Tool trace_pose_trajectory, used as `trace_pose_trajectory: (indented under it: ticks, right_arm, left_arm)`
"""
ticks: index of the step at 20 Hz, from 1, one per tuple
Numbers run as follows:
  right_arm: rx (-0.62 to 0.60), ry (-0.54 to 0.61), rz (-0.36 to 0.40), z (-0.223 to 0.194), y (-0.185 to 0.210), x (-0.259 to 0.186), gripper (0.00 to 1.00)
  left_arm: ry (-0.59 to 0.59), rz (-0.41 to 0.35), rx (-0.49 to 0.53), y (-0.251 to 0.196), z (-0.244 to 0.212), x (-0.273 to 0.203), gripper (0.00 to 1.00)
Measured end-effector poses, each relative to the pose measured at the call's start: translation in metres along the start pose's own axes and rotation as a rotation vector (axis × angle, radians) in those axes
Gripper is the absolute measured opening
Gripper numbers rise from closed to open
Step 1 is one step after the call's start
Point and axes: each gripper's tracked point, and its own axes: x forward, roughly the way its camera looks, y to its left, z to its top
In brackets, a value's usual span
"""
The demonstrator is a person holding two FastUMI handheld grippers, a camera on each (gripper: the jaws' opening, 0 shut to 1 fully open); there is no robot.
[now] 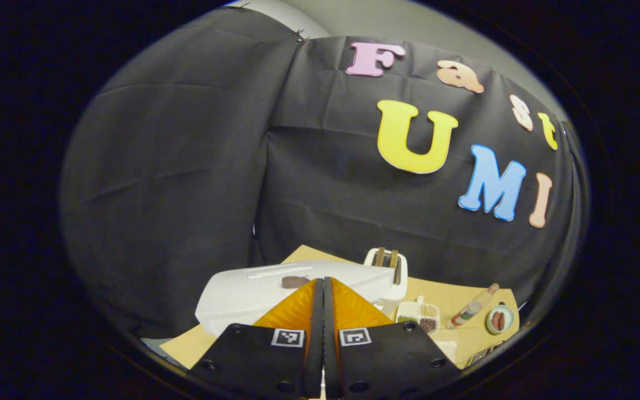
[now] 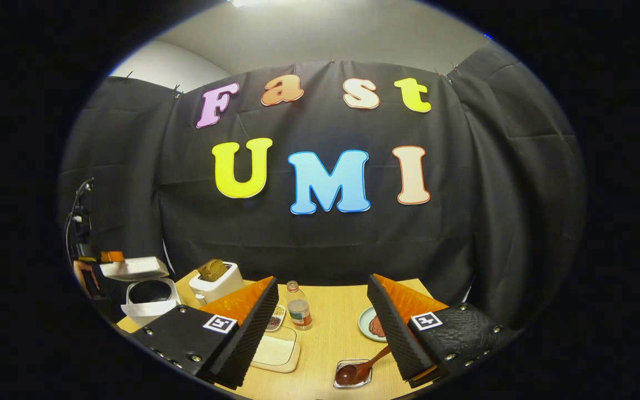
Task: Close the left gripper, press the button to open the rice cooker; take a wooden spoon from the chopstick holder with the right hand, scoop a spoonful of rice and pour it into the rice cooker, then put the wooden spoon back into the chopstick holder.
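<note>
The white rice cooker point(image 2: 150, 300) stands at the table's left end, its lid point(image 2: 134, 268) raised over the dark inner pot. In the left gripper view my left gripper point(image 1: 323, 283) is shut with nothing between its fingers, just above the white lid point(image 1: 242, 297), near a brown patch on it. My right gripper point(image 2: 321, 278) is open and empty above the middle of the table. Below its right finger, a wooden spoon point(image 2: 365, 362) lies with its bowl in a small clear dish point(image 2: 352, 375). A shallow rectangular dish with pale contents point(image 2: 278, 350) sits under the left finger.
A white toaster point(image 2: 217, 280) holding bread stands right of the cooker, with a divided dish of grains point(image 1: 420, 316) beside it. A small bottle point(image 2: 298, 305) and a plate with brown food point(image 2: 365, 325) are mid-table. The wooden tabletop point(image 2: 331, 333) ends at the black cloth.
</note>
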Motion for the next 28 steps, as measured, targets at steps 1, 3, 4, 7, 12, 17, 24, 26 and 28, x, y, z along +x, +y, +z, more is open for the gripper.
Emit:
trace_pose_trajectory:
  ticks: [1,3,4,7,12,17,24,26,28]
  right_arm:
    - [0.002,-0.002,0.003,-0.001,0.000,-0.001,0.98]
    - [0.006,-0.003,0.002,-0.003,-0.004,-0.002,0.98]
    - [0.005,-0.002,-0.001,-0.004,-0.007,-0.003,0.98]
    - [0.006,0.000,-0.015,-0.008,-0.015,-0.004,0.98]
    - [0.007,0.003,-0.057,-0.015,-0.039,-0.004,0.98]
    - [0.024,0.065,-0.124,-0.049,-0.075,0.004,0.98]
    - [0.110,0.249,-0.206,-0.133,-0.126,0.033,0.98]
    - [0.180,0.307,-0.202,-0.158,-0.131,0.041,0.98]
    - [0.215,0.349,-0.206,-0.179,-0.135,0.050,0.98]
  left_arm:
    - [-0.016,-0.008,-0.015,-0.006,0.005,-0.009,0.09]
    - [-0.070,-0.013,0.005,-0.015,0.016,-0.026,0.09]
    - [-0.104,-0.035,0.022,-0.026,0.020,-0.036,0.09]
    - [-0.184,-0.152,0.083,-0.079,0.027,-0.070,0.24]
    - [-0.289,-0.289,0.196,-0.157,0.022,-0.113,0.74]
    - [-0.328,-0.388,0.237,-0.205,0.007,-0.136,0.77]
    - [-0.314,-0.359,0.252,-0.212,-0.002,-0.134,0.79]
    - [-0.304,-0.350,0.223,-0.218,-0.005,-0.132,0.79]
    - [-0.292,-0.336,0.238,-0.218,-0.008,-0.131,0.79]
